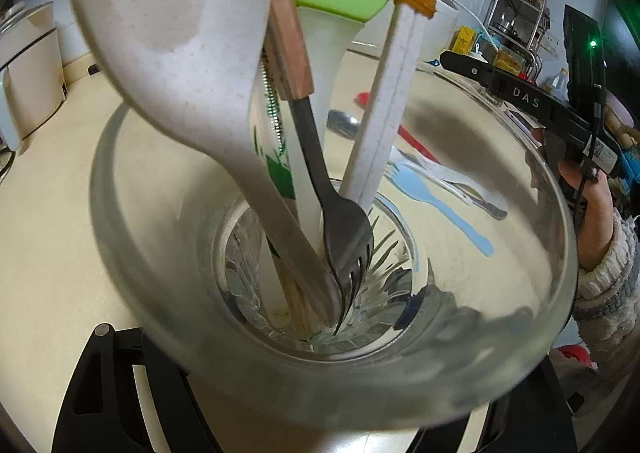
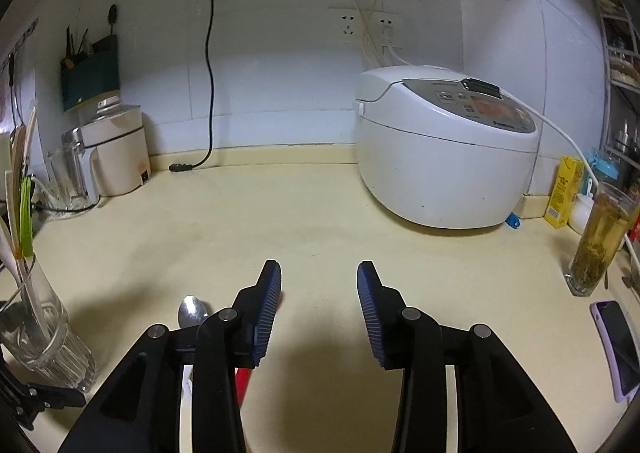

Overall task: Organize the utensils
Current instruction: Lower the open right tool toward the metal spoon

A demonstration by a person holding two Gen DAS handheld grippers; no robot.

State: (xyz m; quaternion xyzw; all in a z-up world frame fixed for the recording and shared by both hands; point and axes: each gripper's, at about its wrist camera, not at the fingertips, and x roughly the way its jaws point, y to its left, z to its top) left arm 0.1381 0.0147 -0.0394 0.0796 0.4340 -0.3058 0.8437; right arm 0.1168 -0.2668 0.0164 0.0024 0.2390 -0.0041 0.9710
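Cream kitchen counter (image 2: 320,213), rice cooker (image 2: 444,149) upper right. Lower left, glass tumbler (image 2: 48,333) crowded with utensils, apparently clamped by left gripper (image 1: 316,409). Right gripper (image 2: 319,293) wide open, empty, above steel spoon (image 2: 192,311). Risk: tipping top-heavy glass.

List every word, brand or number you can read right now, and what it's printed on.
"DAS": on the right hand-held gripper, seen from the left wrist.
Rice cooker: brand and panel text too blurred to read.
Yellow carton: print too small.
Sticker on the gripper: unreadable.
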